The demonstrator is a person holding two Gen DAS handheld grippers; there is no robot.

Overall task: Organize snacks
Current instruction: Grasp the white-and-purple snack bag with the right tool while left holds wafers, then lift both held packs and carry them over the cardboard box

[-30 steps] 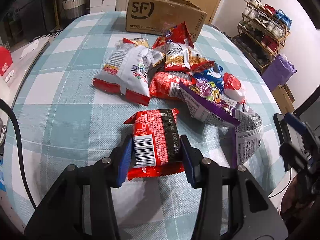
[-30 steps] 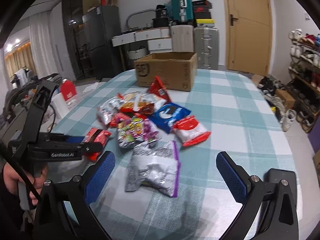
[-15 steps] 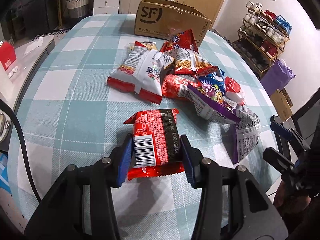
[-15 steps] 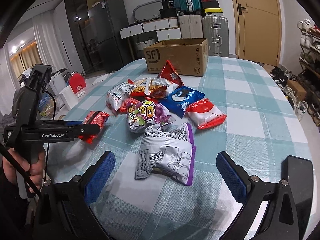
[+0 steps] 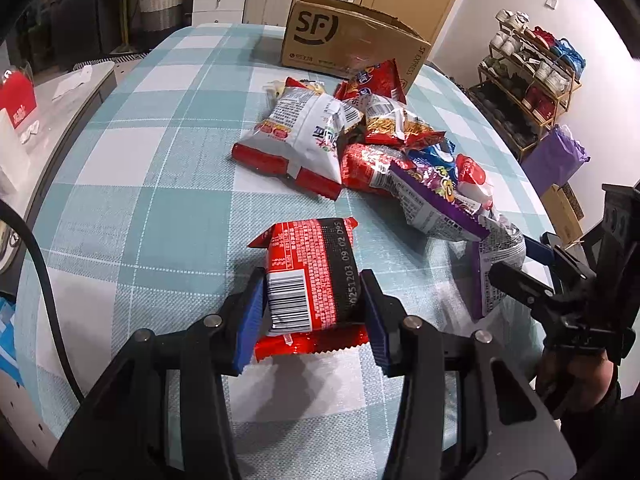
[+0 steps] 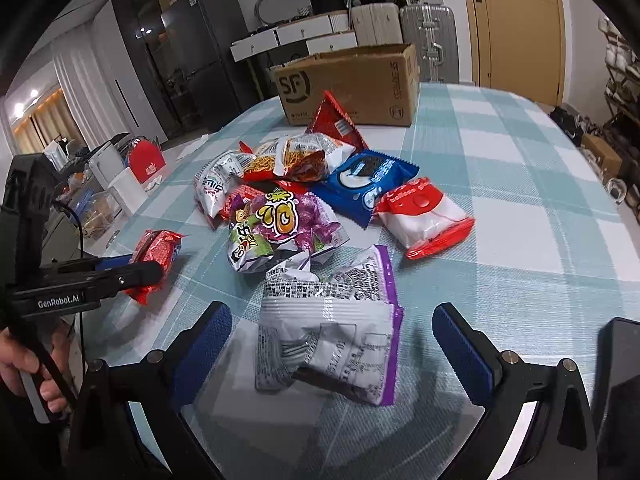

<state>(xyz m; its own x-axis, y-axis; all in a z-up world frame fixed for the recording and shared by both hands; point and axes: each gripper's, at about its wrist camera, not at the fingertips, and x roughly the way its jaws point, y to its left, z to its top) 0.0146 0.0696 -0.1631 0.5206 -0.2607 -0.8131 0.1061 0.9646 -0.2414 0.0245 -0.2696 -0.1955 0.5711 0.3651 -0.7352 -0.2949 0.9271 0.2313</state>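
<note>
Red foil of a small snack packet (image 5: 310,276) sat clamped between the 2 blue pads of the left gripper (image 5: 312,312), barcode side up, held above the checked tablecloth (image 5: 152,184). The right gripper (image 6: 332,344) had its jaws spread wide on either side of a silver packet with purple edging (image 6: 332,328), touching neither side of it. Beyond lay the loose heap of snacks (image 6: 304,184), among them a blue cookie packet (image 6: 370,178) and a red-and-white packet (image 6: 424,216). The cardboard box (image 6: 352,84) stood open at the far end of the table.
</note>
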